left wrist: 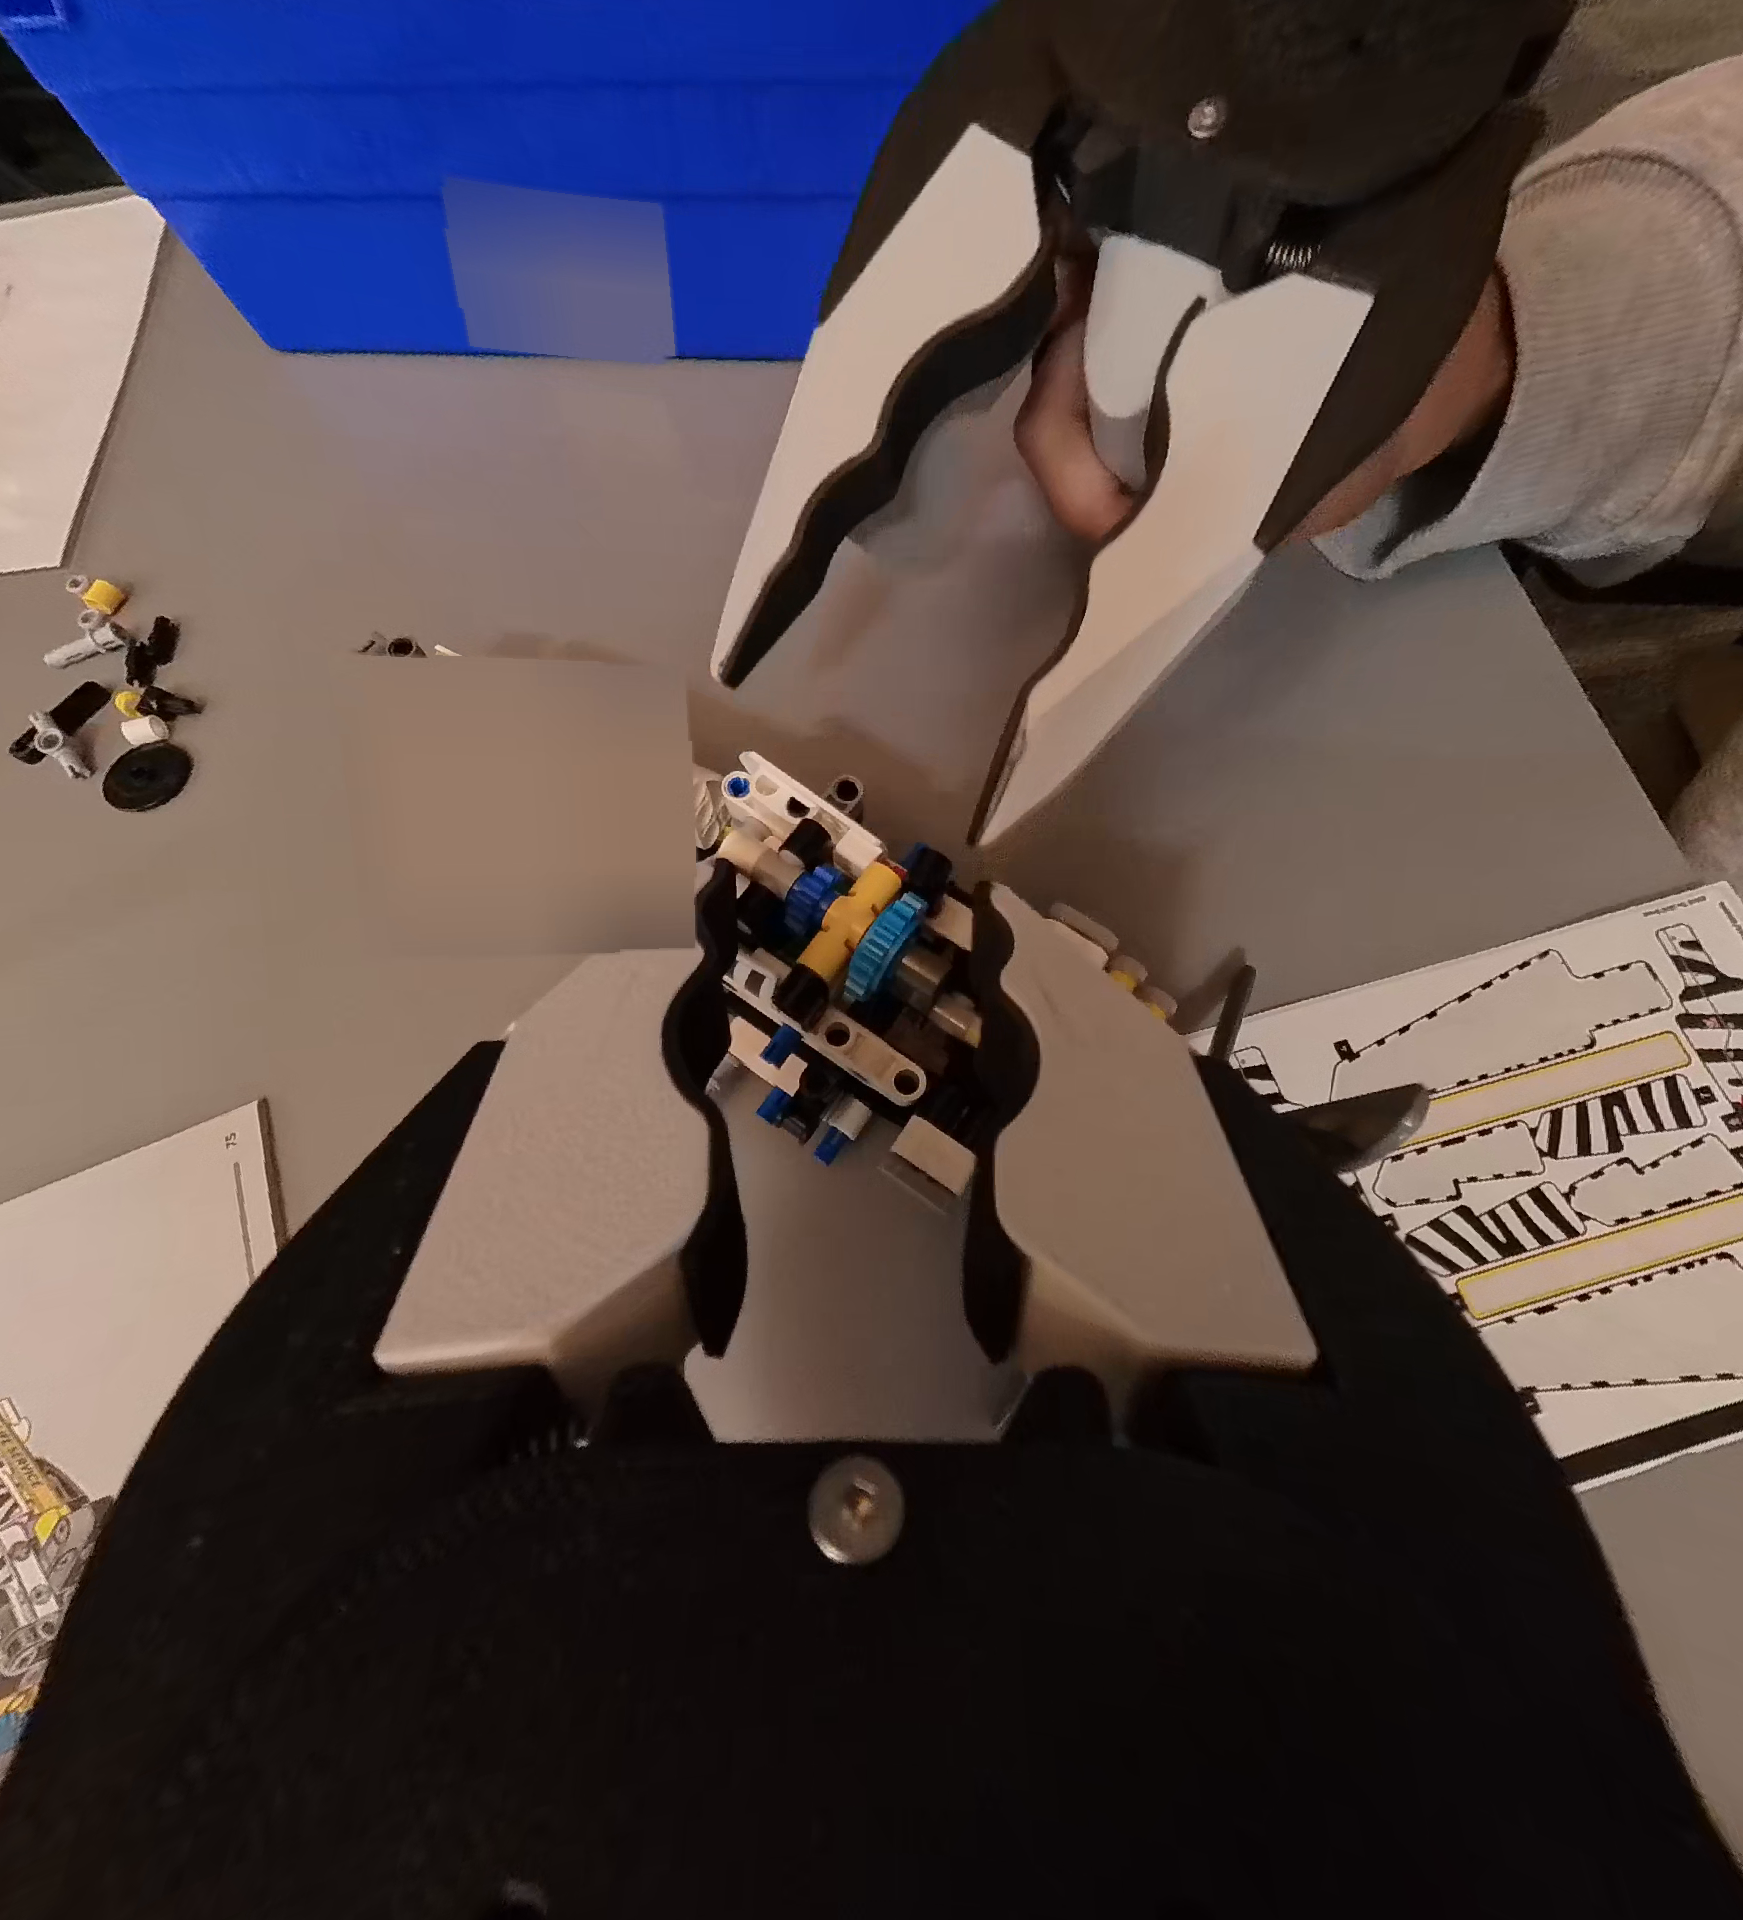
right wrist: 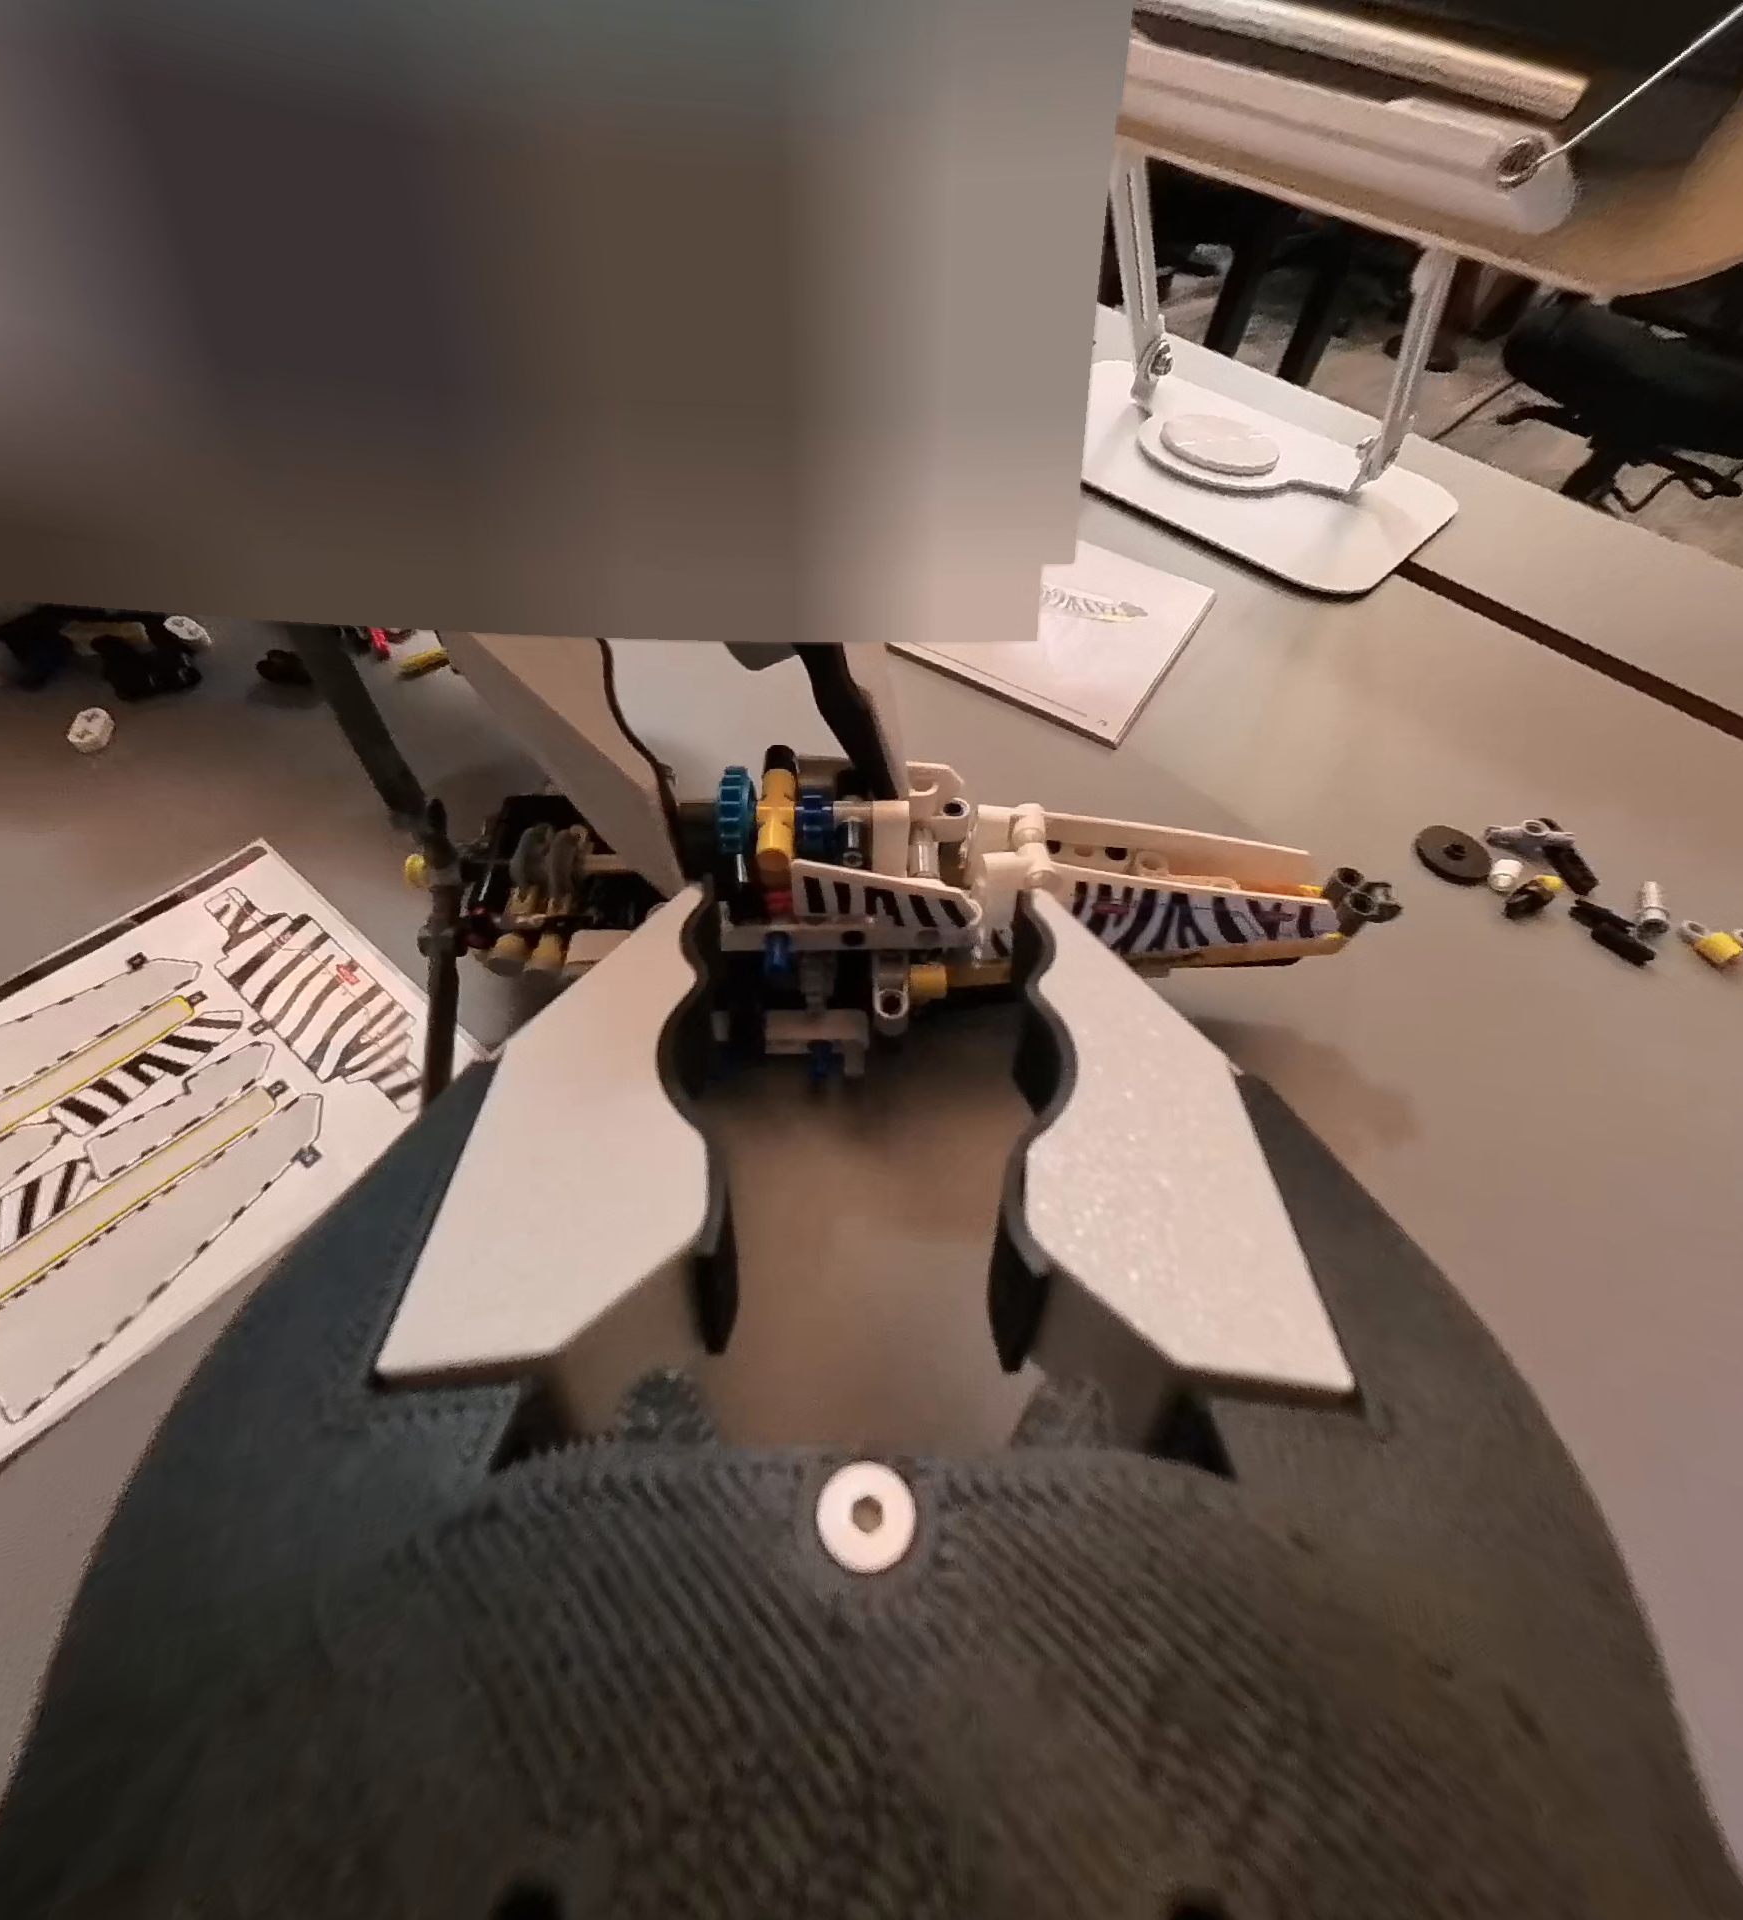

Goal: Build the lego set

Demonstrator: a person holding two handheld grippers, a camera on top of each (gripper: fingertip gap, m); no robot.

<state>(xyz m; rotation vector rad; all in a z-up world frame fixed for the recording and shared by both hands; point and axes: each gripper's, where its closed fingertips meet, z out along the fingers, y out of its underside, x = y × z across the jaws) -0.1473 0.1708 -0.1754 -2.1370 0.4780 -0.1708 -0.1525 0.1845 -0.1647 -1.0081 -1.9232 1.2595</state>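
Observation:
The partly built lego model, with blue gears, a yellow connector and white beams, sits between my left gripper's fingertips, which are shut on its sides. In the right wrist view the model shows a long zebra-striped white panel pointing right, resting near the table. My right gripper is open, its fingertips flanking the model's near end without clamping it. From the left wrist view the right gripper hangs open just above the model, held by a hand. The left gripper's fingers come down from behind.
Loose small parts lie on the grey table. A zebra sticker sheet and a black-and-yellow sub-assembly lie beside the model. Also present: an instruction booklet, a blue bin, a white lamp base. Only a small space, under 4 cm, lies between the two pairs of fingers.

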